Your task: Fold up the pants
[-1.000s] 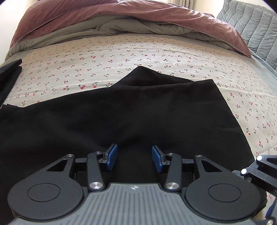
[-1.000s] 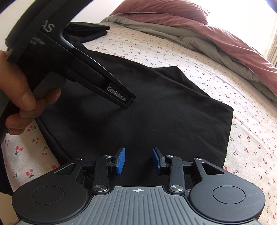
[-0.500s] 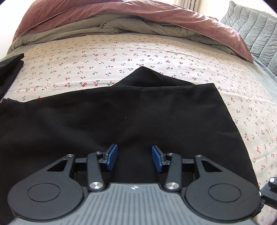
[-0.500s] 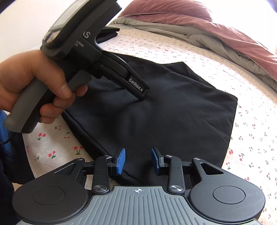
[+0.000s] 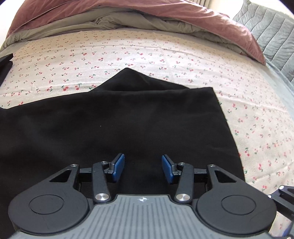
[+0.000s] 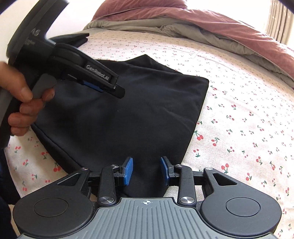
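Black pants [image 5: 128, 128] lay folded flat on the cherry-print sheet [image 5: 128, 53] of a bed, one pointed flap projecting past the far fold line. In the left wrist view the pants ran out of frame at the left edge and under the device body, so their full outline could not be traced. The left gripper [image 5: 143, 168] hovered over the near part of the cloth, jaws spread apart with nothing between the blue pads [image 5: 117, 166]; whether the pads touched the fabric could not be told.

In the right wrist view the right gripper [image 6: 146, 170] sat over the near corner of the pants, jaws likewise apart and empty. The corner itself was hidden beneath the device. The left hand [image 6: 23, 103] held the other device by its handle, a finger on the trigger; the hand was cut off by the frame's left edge.

A maroon duvet [image 5: 165, 12] with a grey lining was bunched at the far side of the bed. A second dark item [image 6: 73, 39] lay beyond, mostly hidden behind the left device and too dark to identify. A grey quilted cover [image 5: 272, 31] showed at the upper right, cropped.
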Motion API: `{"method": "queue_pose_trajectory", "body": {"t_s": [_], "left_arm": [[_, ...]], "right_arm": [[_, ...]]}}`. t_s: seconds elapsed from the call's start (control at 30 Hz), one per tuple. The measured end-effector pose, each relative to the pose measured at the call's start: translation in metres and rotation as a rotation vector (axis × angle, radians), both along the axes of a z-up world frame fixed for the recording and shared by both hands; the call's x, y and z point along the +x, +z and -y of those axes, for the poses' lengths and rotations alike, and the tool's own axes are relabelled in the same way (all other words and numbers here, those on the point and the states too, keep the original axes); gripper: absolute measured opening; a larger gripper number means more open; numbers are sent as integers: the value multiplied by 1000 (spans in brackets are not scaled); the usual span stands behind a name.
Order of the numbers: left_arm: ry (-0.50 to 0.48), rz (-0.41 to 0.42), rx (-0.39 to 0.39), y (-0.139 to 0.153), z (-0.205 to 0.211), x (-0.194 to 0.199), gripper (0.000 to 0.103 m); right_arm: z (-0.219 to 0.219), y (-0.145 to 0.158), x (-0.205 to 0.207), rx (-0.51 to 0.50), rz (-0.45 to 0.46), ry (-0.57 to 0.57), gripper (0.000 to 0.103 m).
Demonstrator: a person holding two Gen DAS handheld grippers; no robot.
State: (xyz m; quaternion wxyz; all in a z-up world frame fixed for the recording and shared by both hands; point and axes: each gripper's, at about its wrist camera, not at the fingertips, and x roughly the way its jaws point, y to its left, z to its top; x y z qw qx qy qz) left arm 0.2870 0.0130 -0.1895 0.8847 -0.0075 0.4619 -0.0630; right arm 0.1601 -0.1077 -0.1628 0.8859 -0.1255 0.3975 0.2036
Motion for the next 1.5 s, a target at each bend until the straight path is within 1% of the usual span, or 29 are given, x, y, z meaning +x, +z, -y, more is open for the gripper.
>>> {"method": "queue_pose_trajectory", "body": {"t_s": [0.03, 0.1, 0.17, 0.37, 0.43, 0.5, 0.6, 0.67, 0.73, 0.8, 0.93, 1.07, 1.13, 1.2, 1.3, 1.37, 1.43, 1.47, 1.5], "left_arm": [[5, 16, 23, -1, 3, 0, 43], [7, 10, 48, 0, 7, 2, 45], [16, 0, 41, 1, 6, 3, 45], [27, -3, 37, 0, 4, 4, 45], [42, -10, -3, -2, -1, 5, 47], [48, -13, -20, -1, -4, 6, 47], [56, -12, -2, 1, 0, 4, 47], [70, 8, 9, 8, 5, 0, 47], [34, 60, 13, 18, 14, -6, 47], [-5, 91, 3, 25, 23, -10, 47], [-51, 61, -39, 19, 37, -6, 47], [-43, 13, -30, 10, 45, 1, 47], [-45, 10, -41, 11, 50, 2, 47], [-51, 7, -46, 11, 55, 3, 47], [-77, 19, -47, 7, 66, 2, 47], [-101, 43, -22, 1, 72, -1, 47], [-136, 79, 42, -3, 79, -4, 48], [-142, 86, 61, -2, 81, -3, 48], [-135, 82, 62, 0, 81, -1, 48]], "right_arm": [[-2, -2, -4, -22, 20, 11, 32], [-6, -4, -11, -49, 45, 21, 33], [-3, -2, -15, -40, 38, 24, 33], [18, 0, -17, 66, -50, 21, 32], [25, -1, -18, 99, -74, 19, 32], [31, -1, -20, 117, -83, 18, 32], [36, -2, -22, 135, -91, 16, 32], [38, -3, -20, 147, -97, 11, 32], [39, -2, -20, 151, -96, 7, 32], [41, 0, -20, 160, -101, 5, 32], [56, 9, -15, 240, -139, -25, 34], [70, 3, -4, 260, -184, -102, 34], [73, 0, -2, 280, -208, -113, 34], [72, 0, -2, 281, -214, -112, 34], [73, -2, -1, 300, -236, -121, 34], [74, -5, 1, 313, -248, -130, 34], [75, -6, 2, 320, -252, -136, 34], [74, -6, 1, 319, -250, -138, 34], [74, -6, 1, 318, -247, -142, 34]]}}
